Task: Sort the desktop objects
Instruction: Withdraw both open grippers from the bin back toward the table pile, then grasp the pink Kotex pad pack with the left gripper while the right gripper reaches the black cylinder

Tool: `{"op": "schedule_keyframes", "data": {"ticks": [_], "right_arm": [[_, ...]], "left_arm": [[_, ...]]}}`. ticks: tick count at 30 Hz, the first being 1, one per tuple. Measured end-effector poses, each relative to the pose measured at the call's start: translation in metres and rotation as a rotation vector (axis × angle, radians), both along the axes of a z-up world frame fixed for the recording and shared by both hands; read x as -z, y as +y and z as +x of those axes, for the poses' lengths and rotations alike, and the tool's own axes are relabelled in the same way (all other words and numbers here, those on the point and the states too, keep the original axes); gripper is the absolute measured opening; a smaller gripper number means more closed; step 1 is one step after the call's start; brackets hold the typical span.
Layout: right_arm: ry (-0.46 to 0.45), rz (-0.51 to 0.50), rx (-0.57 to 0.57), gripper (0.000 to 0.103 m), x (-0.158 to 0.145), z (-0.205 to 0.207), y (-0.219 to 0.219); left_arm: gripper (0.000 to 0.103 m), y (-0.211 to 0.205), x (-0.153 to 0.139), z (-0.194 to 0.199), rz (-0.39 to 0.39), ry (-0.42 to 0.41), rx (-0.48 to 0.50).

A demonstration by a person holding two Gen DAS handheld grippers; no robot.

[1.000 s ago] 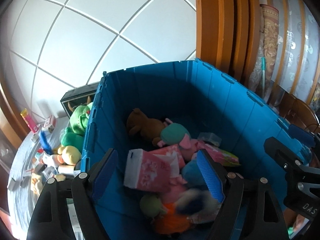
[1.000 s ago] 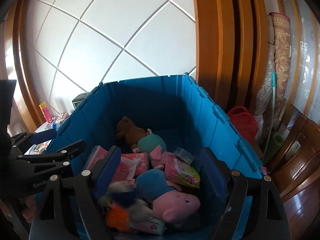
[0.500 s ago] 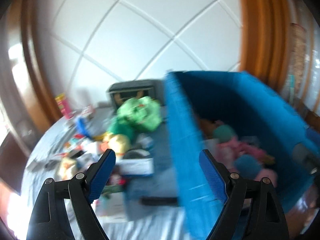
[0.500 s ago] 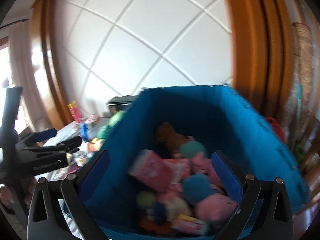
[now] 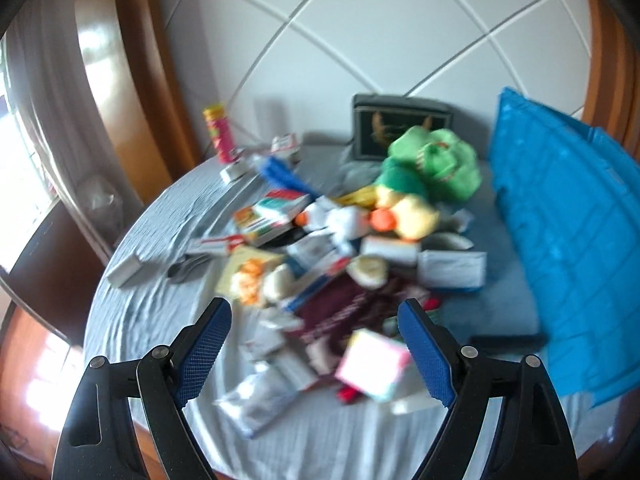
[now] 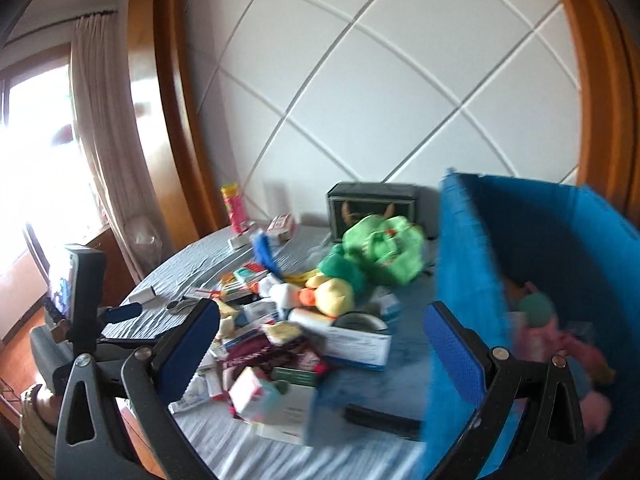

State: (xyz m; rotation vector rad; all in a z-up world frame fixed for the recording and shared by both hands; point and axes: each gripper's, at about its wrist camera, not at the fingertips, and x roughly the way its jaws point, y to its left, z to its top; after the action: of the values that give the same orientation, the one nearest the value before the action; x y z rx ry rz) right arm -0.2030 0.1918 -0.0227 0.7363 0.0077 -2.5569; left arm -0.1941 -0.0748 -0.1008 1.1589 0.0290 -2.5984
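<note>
A heap of small boxes, packets and plush toys lies on a round table with a grey cloth [image 5: 132,312] [image 6: 188,272]. A green plush [image 5: 436,164] [image 6: 380,248] and a yellow duck plush [image 5: 412,216] [image 6: 334,298] sit toward the back. The blue crate [image 5: 568,232] [image 6: 560,248] stands at the right, with plush toys inside it in the right wrist view. My left gripper [image 5: 314,350] is open and empty above the heap. My right gripper [image 6: 320,346] is open and empty; the left gripper's body [image 6: 80,280] shows at its left. Both views are blurred.
A dark framed box [image 5: 400,124] [image 6: 372,204] stands against the white panelled wall. A pink-yellow tube [image 5: 220,132] [image 6: 236,208] is upright at the back left. A black flat bar [image 5: 508,340] [image 6: 380,420] lies beside the crate. Curtain and window are at the left.
Both grippers have swung left from over the blue crate to over the cluttered table. The crate now sits at the right edge of each view. Both stay open and empty.
</note>
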Motion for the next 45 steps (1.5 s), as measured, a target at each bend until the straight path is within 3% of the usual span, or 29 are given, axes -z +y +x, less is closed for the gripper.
{"op": "schedule_keyframes", "data": {"ticks": [3,6,8,15,20,28,34,39,45], "right_arm": [[-0.078,0.027,0.027,0.103,0.032,-0.006,-0.025],[-0.156,0.055,0.053,0.103,0.065,-0.011,-0.05],[-0.208,0.073,0.071,0.103,0.087,-0.015,-0.066],[-0.385,0.195,0.126,0.103,0.167,-0.031,-0.059],[-0.473,0.218,0.106,0.103,0.208,-0.032,-0.051],[-0.505,0.233,0.086,0.103,0.227,-0.043,-0.042],[-0.53,0.244,0.07,0.103,0.241,-0.05,-0.035],[-0.504,0.299,0.079,0.103,0.258,-0.062,-0.035],[-0.453,0.413,0.073,0.103,0.28,-0.09,-0.032]], "left_arm": [[0.086,-0.035,0.025,0.0,0.015,-0.055,0.005],[0.086,-0.045,0.046,-0.004,0.044,-0.103,0.026],[0.086,-0.042,0.062,-0.009,0.063,-0.129,0.05],[0.086,-0.015,0.123,-0.031,0.144,-0.252,0.089],[0.086,0.002,0.142,-0.055,0.218,-0.285,0.059],[0.086,0.028,0.158,-0.094,0.258,-0.319,0.016],[0.088,0.03,0.184,-0.072,0.236,-0.382,0.057],[0.092,0.03,0.197,-0.048,0.119,-0.394,0.083],[0.092,0.026,0.21,-0.047,0.124,-0.406,0.069]]}}
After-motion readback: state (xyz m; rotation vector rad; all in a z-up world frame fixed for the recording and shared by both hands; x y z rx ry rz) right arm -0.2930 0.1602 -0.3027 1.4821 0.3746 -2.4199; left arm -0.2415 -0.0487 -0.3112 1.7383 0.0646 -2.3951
